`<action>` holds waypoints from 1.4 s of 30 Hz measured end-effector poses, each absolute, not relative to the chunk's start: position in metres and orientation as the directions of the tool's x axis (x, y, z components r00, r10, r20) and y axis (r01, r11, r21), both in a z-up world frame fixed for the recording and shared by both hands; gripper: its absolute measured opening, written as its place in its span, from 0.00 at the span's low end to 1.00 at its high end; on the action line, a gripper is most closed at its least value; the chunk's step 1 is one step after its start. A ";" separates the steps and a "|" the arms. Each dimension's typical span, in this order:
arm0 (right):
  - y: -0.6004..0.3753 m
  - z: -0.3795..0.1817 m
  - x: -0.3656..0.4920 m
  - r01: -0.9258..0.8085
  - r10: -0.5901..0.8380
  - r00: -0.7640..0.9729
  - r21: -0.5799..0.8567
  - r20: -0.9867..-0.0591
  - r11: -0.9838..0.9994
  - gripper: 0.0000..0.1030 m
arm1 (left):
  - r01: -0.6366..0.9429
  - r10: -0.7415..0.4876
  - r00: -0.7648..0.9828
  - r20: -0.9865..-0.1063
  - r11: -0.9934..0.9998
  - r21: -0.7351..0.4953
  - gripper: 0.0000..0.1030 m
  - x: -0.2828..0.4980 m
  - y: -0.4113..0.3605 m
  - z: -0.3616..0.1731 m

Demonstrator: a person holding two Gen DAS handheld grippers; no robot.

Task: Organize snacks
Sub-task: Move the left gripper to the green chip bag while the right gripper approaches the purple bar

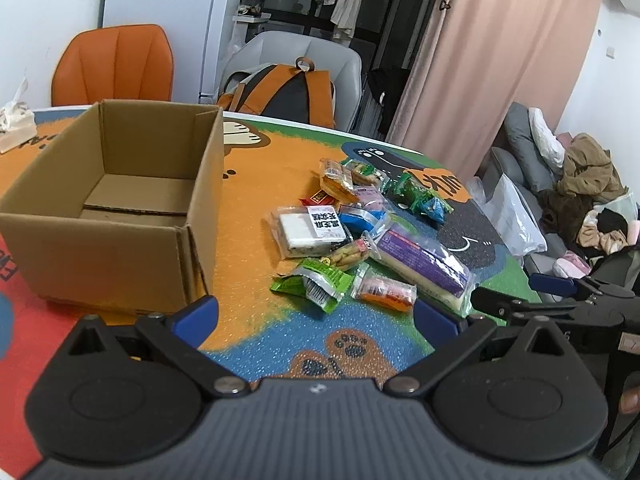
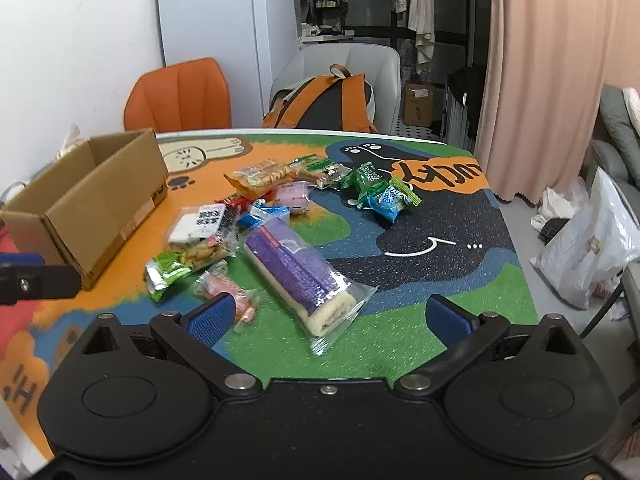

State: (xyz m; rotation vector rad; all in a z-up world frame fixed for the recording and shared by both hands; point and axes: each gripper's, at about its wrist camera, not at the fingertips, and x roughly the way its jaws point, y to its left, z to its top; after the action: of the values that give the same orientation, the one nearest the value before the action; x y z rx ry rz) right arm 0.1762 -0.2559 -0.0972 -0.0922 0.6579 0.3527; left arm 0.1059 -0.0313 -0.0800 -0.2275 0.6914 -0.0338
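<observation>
Crinkly plastic wrappers make up the heap of small snack packets (image 2: pixel 256 216) at mid-frame on the colourful cartoon-printed tabletop (image 2: pixel 440 248), with the open brown cardboard box (image 1: pixel 120 200) standing empty at the left. Nearest the right gripper (image 2: pixel 328 318) lies the long purple-wrapped cream roll cake (image 2: pixel 300 272); it looks soft and crushable, its film slippery, so a gentle hold across the middle of its width seems wiser than pinching the loose sealed end. Both the right gripper and the left gripper (image 1: pixel 316 314) have their blue-padded fingers (image 1: pixel 196 314) spread wide, holding nothing. Packets low in the heap overlap, their labels blur, and the pink-and-orange packet (image 2: pixel 228 290) is partly covered by a finger in the right wrist view.
</observation>
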 end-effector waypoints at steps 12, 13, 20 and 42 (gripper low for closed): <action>-0.258 -0.106 0.192 -0.415 0.359 0.727 0.041 -0.585 0.909 1.00 | -0.082 -0.089 0.783 -0.615 0.966 -0.244 0.99 0.126 -0.035 -0.097; -0.258 -0.107 0.193 -0.431 0.377 0.723 0.049 -0.579 0.901 1.00 | -0.085 -0.088 0.783 -0.616 0.966 -0.246 0.99 0.128 -0.035 -0.098; -0.258 -0.106 0.192 -0.535 0.501 0.703 0.089 -0.504 0.840 1.00 | -0.109 -0.071 0.782 -0.619 0.962 -0.249 0.99 0.136 -0.033 -0.109; -0.242 -0.116 0.226 -0.575 0.494 0.672 0.033 -0.552 0.818 0.87 | -0.151 -0.031 0.801 -0.597 0.956 -0.251 0.84 0.162 -0.043 -0.130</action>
State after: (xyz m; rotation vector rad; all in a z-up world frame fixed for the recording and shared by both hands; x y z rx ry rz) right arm 0.2263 -0.2418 -0.1158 -0.1484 0.5765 0.6041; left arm 0.1616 -0.0433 -0.1298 -0.2951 0.6402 0.0654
